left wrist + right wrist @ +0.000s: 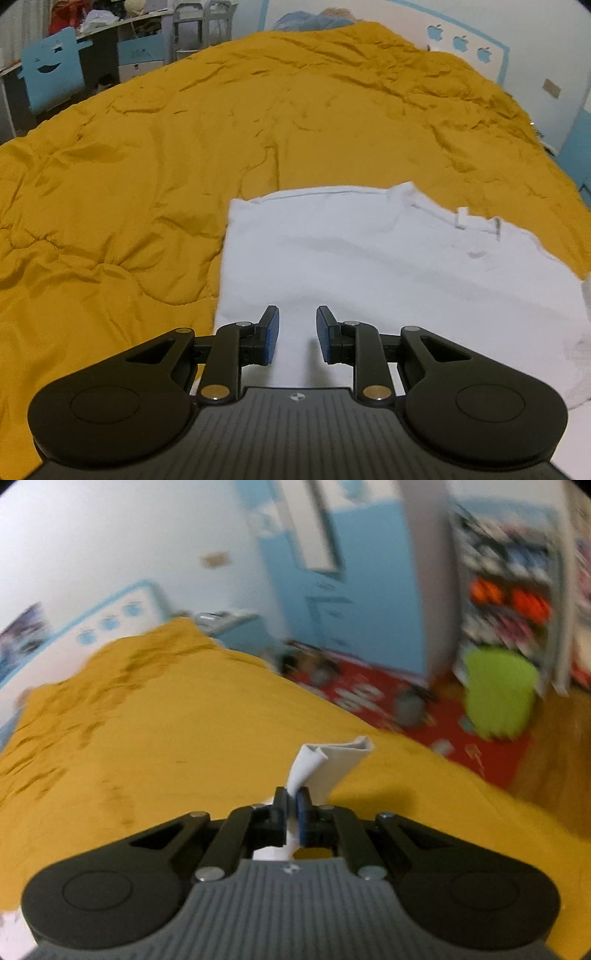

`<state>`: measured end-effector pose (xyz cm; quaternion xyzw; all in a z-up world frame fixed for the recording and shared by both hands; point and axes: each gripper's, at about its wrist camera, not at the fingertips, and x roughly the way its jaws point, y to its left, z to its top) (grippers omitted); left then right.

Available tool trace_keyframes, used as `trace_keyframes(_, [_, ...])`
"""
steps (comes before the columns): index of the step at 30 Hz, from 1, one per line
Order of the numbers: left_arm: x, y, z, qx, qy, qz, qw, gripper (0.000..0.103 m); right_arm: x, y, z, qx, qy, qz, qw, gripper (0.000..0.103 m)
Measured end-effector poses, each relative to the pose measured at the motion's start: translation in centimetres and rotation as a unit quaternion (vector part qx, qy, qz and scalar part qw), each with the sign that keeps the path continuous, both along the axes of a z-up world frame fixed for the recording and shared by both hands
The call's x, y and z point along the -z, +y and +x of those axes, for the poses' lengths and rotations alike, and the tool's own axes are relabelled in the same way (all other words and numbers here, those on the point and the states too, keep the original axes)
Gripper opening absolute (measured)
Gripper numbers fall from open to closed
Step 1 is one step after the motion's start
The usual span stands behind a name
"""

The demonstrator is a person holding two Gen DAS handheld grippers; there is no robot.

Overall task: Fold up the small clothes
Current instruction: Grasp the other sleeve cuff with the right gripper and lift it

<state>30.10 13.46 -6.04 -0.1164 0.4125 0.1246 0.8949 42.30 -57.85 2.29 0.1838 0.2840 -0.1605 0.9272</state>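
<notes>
The white shirt (369, 266) lies mostly flat on the yellow bed cover (184, 147), so folding looks barely begun. The left gripper (297, 332) hovers over its near hem, tilted down, fingers slightly spread and empty. The right gripper (291, 808) pinches a bunched white edge (325, 760), raised.

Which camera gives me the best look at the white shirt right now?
Left wrist view: the white shirt lies spread flat on the yellow quilt, collar visible, under the open left gripper. Right wrist view shows only a bunched strip of white fabric pinched in the shut right gripper.
</notes>
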Motion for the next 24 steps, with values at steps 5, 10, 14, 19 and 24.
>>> trace_keyframes(5, [-2.2,-0.3,-1.2,0.029,-0.03,-0.019,0.9989,0.029,-7.0,9.3,-0.9,-0.098,-0.041,-0.03,0.994,0.0])
trace_keyframes(10, [-4.2,-0.3,-2.6,0.053,-0.061,-0.021,0.9965,0.029,-11.3,20.4,-1.4,-0.205,-0.074,-0.024,0.976,0.0])
trace_keyframes(14, [-4.8,0.4,-3.2,0.066,-0.065,-0.06,0.9939,0.029,-11.2,29.9,-1.4,-0.286,-0.073,-0.009,0.955,0.0])
trace_keyframes(19, [-4.2,1.6,-3.5,0.081,-0.054,-0.134,0.9863,0.029,-4.9,41.5,-1.8,-0.367,-0.018,0.005,0.93,0.0])
trace_keyframes(24, [-2.9,2.7,-3.6,0.087,-0.047,-0.181,0.9786,0.04,5.0,48.5,-3.3,-0.417,0.089,0.008,0.905,0.0])
